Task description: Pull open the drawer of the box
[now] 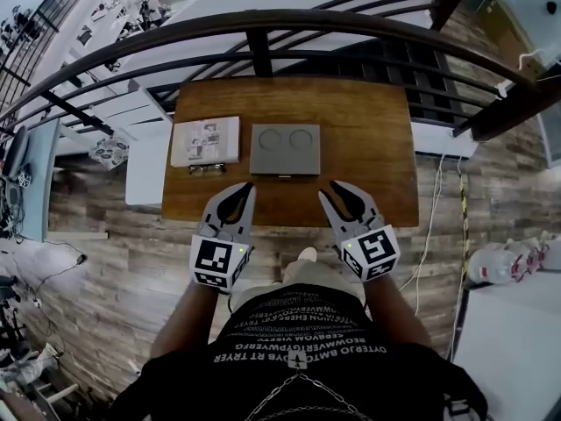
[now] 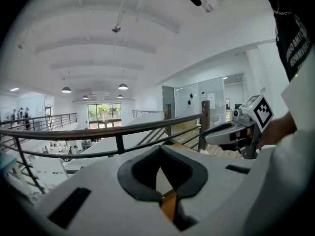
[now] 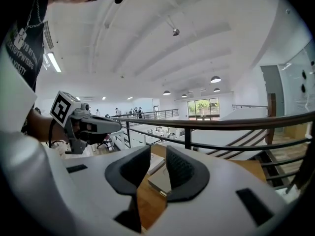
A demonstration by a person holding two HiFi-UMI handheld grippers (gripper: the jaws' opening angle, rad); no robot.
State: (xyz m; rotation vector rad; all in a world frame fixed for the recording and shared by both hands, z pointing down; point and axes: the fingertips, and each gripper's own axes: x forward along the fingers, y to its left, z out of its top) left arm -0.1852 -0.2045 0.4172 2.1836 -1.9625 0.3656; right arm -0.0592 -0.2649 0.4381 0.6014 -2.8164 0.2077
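Observation:
A flat grey box (image 1: 285, 149) with two round dents in its top lies mid-table on the wooden table (image 1: 368, 147). A small handle (image 1: 285, 176) shows on its near face. In the head view both grippers hover over the table's near edge, short of the box. My left gripper (image 1: 238, 191) is left of the handle, and its tips meet with nothing between them (image 2: 160, 149). My right gripper (image 1: 337, 189) is right of the handle and stands open and empty. Through the gap of the right gripper (image 3: 157, 156) I see a corner of the box (image 3: 160, 182).
A white booklet (image 1: 205, 140) lies left of the box, with a small dark item (image 1: 206, 169) just in front of it. A dark curved railing (image 1: 263, 33) runs behind the table. A white unit (image 1: 145, 160) stands at the table's left side. Cables lie on the plank floor at right.

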